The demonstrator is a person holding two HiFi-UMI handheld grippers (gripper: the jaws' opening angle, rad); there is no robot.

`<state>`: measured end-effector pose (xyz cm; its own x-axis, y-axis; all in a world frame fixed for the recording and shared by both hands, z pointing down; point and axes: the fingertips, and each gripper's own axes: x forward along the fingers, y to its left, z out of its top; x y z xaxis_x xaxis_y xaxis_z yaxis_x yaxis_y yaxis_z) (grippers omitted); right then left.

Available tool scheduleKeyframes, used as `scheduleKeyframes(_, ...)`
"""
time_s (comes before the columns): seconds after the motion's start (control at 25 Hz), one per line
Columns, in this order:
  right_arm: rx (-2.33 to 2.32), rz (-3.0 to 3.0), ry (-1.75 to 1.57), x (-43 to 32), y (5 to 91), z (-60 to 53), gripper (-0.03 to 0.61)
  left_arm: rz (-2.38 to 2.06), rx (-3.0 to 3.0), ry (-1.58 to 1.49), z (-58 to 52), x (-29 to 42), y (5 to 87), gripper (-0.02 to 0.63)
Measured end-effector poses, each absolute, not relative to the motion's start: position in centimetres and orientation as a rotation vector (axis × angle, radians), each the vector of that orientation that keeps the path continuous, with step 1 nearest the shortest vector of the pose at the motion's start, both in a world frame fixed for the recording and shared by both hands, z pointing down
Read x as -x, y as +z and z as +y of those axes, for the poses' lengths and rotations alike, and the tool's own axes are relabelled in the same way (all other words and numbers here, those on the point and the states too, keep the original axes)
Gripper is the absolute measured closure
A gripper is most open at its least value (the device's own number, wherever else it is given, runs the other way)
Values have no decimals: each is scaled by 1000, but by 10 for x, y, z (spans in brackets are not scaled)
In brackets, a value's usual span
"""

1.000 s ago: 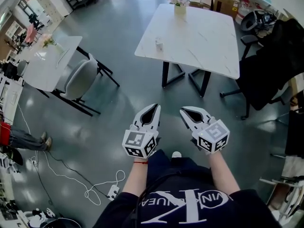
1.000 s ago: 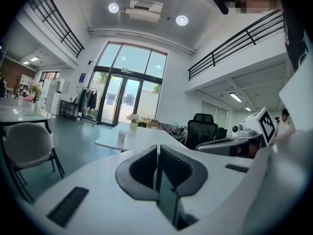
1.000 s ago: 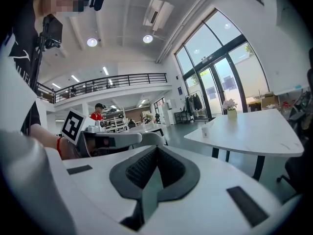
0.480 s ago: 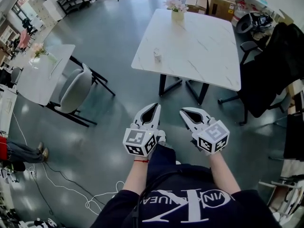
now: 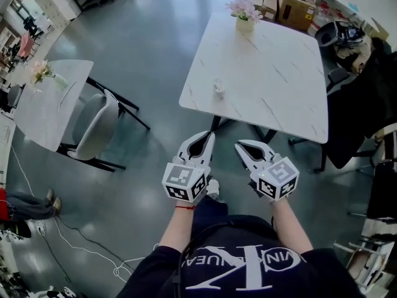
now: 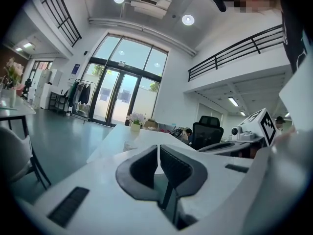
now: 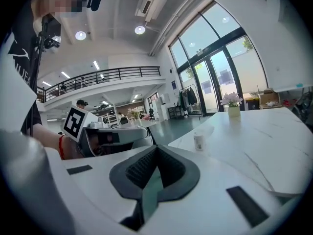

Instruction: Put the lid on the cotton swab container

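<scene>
Task basically not started. Both sets of tongs hang in the air on the near side of the bench (image 5: 279,73), over the floor and well apart from anything on the bench. Left tongs (image 5: 210,135): jaws together with nothing between them, and the left gripper view shows it plainly. Right tongs (image 5: 239,144): same, jaws closed on nothing per the right gripper view. The cotton swab container (image 5: 218,87) stands upright on the bench, close to its near-left edge. In the right gripper view it's a small white cylinder at that same edge. It's too small to tell whether it's open or capped, and I can't pick out a separate lid anywhere on the bench. The only other item on the bench is a flower vase (image 5: 244,17) at its far end. Left to do, by my read: everything. Close the gap to the bench, find and grip the lid, seat it on the container.
</scene>
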<state>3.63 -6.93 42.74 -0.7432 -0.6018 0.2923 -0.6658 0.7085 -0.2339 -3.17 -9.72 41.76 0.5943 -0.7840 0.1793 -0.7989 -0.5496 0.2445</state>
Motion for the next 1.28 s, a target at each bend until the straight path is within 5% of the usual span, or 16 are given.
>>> scheduleKeyframes(1.28, -983, -2587, 638, 1, 476, -218, 575, -1061, -2552, 155, -223, 47, 460, 609)
